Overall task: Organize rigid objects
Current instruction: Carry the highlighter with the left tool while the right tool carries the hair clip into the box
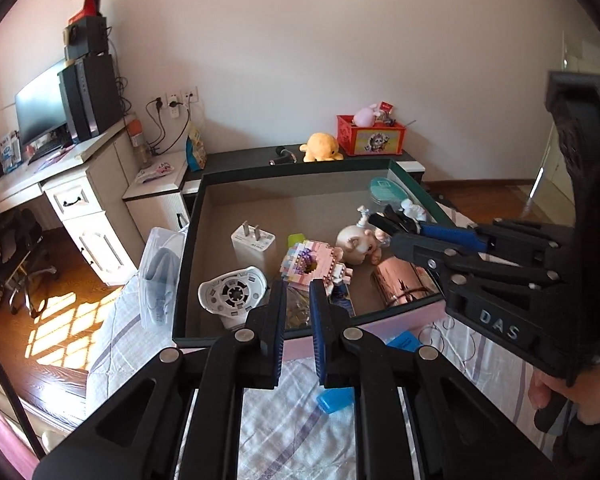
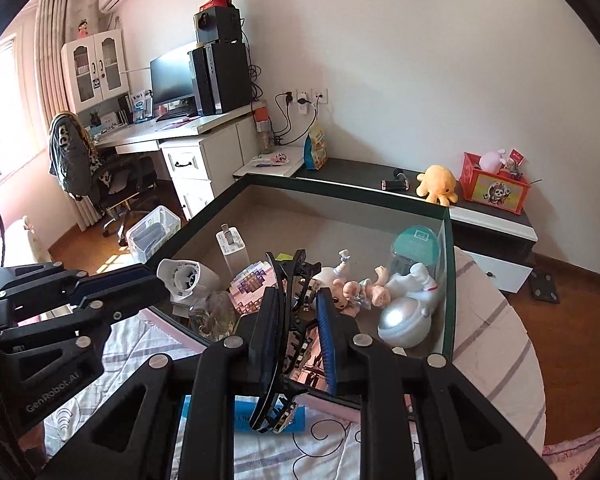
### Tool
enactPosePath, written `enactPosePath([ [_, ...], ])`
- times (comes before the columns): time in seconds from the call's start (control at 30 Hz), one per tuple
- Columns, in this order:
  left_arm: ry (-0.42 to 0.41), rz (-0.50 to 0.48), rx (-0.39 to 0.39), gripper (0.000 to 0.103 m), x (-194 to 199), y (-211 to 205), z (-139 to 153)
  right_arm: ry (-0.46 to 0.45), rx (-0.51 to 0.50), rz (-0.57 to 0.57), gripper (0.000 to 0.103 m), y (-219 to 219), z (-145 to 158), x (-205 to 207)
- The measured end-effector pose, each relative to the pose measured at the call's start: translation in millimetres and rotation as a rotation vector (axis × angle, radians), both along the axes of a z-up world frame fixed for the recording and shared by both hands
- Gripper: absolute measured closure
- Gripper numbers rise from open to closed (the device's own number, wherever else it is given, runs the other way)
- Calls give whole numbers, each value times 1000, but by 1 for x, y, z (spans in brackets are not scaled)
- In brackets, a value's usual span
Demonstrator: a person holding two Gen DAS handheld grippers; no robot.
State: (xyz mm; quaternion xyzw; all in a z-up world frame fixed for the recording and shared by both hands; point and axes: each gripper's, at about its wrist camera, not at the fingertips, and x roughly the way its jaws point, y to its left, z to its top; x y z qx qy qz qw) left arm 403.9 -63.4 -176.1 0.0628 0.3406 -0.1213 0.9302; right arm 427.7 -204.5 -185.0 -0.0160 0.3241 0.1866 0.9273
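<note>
A dark-rimmed open box (image 1: 188, 248) (image 2: 448, 264) lies on the bed. Inside are a white charger (image 1: 253, 246), a pink block toy (image 1: 314, 264), a pig figurine (image 1: 358, 244), a white fan part (image 1: 232, 292), a copper cylinder (image 1: 404, 284) and an astronaut toy (image 2: 410, 304). My right gripper (image 2: 298, 336) is shut on a black hair claw clip (image 2: 288, 320) above the box's near edge; the right gripper also shows in the left wrist view (image 1: 396, 220). My left gripper (image 1: 298, 320) hovers over the box's near rim, slightly open and empty.
A blue card (image 2: 244, 416) and a blue case (image 1: 334, 400) lie on the checked bedsheet. A clear plastic bin (image 1: 160, 276) leans left of the box. A dark side cabinet holds a yellow plush (image 1: 322, 146) and a red box (image 1: 370, 134). A desk stands left.
</note>
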Motion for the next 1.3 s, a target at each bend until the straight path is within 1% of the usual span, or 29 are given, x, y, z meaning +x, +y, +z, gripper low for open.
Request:
enactPosePath([
  [0.03,4,-12,17,86,-4,-4,-5,6,6,0,83,-1,-2,2],
  [0.07,9,-33,33,78,-7,-9,-11,10,0,-8,83,-2,-5,3],
  [0.1,19,-56,53,65,-11,-15,-20,17,-8,-18,83,-2,-7,3],
  [0.17,50,-74,89,51,-16,-24,-40,15,5,-30,83,-9,-9,-2],
  [0.27,116,-129,117,51,-15,-41,-68,9,1,-61,84,-22,-10,-12],
  [0.3,135,-129,132,50,-11,-45,-76,15,5,-65,83,-26,-11,-14],
  [0.37,168,-137,136,42,-3,-51,-86,21,7,-76,83,-33,-13,-17],
  [0.4,177,-136,146,41,-1,-53,-89,24,8,-79,83,-36,-14,-19],
  [0.43,170,-140,154,42,-2,-56,-89,29,10,-80,83,-39,-15,-20],
  [0.5,159,-161,160,51,-5,-61,-87,32,12,-84,83,-41,-17,-24],
  [0.53,153,-172,157,54,-8,-62,-86,35,14,-84,83,-43,-17,-25],
  [0.6,144,-184,148,63,-14,-64,-80,38,21,-87,83,-46,-19,-25],
  [0.67,122,-194,117,92,-21,-61,-71,43,27,-82,83,-47,-19,-26],
  [0.7,138,-199,118,103,-21,-61,-69,44,26,-80,83,-46,-20,-26],
  [0.77,155,-181,118,103,-18,-57,-71,49,25,-72,83,-44,-21,-27],
  [0.87,167,-171,76,102,-20,-51,-69,53,27,-67,83,-43,-21,-31],
  [0.93,161,-177,77,101,-24,-51,-68,50,22,-66,83,-42,-21,-37],
  [0.97,151,-178,87,99,-27,-51,-69,50,19,-68,83,-43,-22,-40],
  [1.03,137,-192,109,89,-31,-56,-71,49,15,-77,83,-46,-24,-52],
  [1.07,133,-195,116,76,-30,-56,-71,53,17,-86,83,-49,-26,-58],
  [1.1,131,-198,123,56,-29,-59,-72,53,21,-95,83,-52,-28,-64],
  [1.13,136,-202,133,45,-28,-62,-75,59,21,-100,83,-55,-30,-70],
  [1.17,143,-198,148,38,-28,-65,-80,69,22,-106,83,-57,-33,-74],
  [1.23,146,-185,177,38,-24,-68,-88,80,31,-112,83,-61,-39,-82],
  [1.27,147,-182,173,38,-22,-69,-88,90,32,-114,83,-62,-42,-84],
  [1.3,156,-182,158,41,-20,-68,-88,94,35,-118,83,-64,-44,-86],
])
